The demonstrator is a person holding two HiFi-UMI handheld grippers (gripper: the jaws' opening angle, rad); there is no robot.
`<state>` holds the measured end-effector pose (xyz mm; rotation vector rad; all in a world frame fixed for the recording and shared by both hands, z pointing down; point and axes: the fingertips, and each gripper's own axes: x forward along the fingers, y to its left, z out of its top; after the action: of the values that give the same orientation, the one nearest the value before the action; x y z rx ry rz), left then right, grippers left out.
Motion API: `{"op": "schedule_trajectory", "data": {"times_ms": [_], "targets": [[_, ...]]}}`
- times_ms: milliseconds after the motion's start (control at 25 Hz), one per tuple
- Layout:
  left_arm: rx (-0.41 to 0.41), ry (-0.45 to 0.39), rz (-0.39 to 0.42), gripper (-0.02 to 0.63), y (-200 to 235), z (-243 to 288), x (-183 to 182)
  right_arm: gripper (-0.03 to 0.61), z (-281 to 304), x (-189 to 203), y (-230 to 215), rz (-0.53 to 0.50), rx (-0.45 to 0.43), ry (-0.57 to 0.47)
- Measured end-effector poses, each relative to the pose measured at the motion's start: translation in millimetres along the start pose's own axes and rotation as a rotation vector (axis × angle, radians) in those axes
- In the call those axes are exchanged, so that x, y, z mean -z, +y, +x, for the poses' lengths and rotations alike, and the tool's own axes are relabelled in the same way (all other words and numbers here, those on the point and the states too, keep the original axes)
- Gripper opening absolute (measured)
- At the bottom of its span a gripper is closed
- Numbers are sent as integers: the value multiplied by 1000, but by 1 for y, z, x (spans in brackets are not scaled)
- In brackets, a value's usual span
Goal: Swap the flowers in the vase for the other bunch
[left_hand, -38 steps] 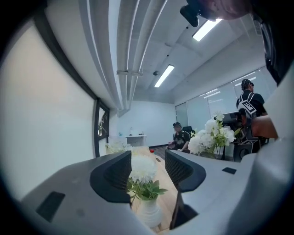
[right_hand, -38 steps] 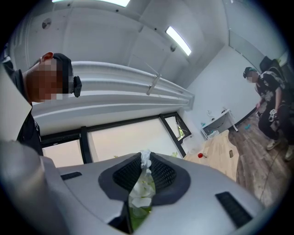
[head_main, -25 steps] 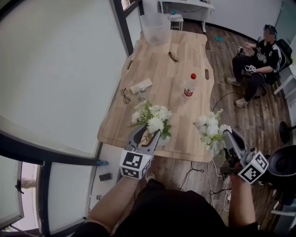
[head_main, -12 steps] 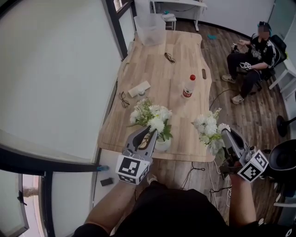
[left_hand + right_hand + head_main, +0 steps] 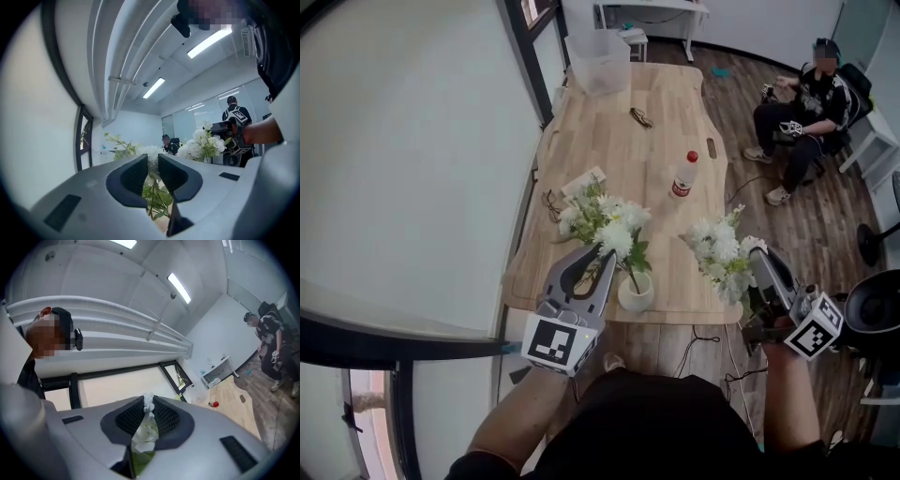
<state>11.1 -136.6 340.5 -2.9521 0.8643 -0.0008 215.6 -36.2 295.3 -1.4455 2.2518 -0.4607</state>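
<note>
A small round white vase (image 5: 636, 292) stands near the front edge of the wooden table (image 5: 623, 150). A bunch of white flowers (image 5: 605, 220) rises out of it, its stems still reaching down to the vase mouth. My left gripper (image 5: 600, 261) holds the green stems (image 5: 157, 199) between its jaws, which are still closing on them. To the right, off the table's edge, my right gripper (image 5: 757, 270) is shut on the second white bunch (image 5: 719, 255). Its leaves and wrap (image 5: 145, 437) are pinched between the dark pads. That bunch (image 5: 202, 144) also shows in the left gripper view.
On the table stand a bottle with a red cap (image 5: 682, 175) and a clear plastic bin (image 5: 598, 59). Two pairs of glasses (image 5: 639, 116) (image 5: 553, 202) and a white box (image 5: 583, 181) lie there too. A person (image 5: 797, 103) sits at the right. A window wall runs along the left.
My left gripper's jaws closed on the stems and rose, drawing the bunch up from the vase. My right gripper drifted slightly with its bunch.
</note>
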Motion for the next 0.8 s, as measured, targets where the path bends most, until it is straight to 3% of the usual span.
{"op": "schedule_trajectory", "data": {"times_ms": [360,800], "targets": [[-15,-87,38,67,43,-17,-32,72,30,8,24,14,-41,-45],[-90,-98,97,64,82,-53,-70,72,58,-9,55,14,-129,-67]]}}
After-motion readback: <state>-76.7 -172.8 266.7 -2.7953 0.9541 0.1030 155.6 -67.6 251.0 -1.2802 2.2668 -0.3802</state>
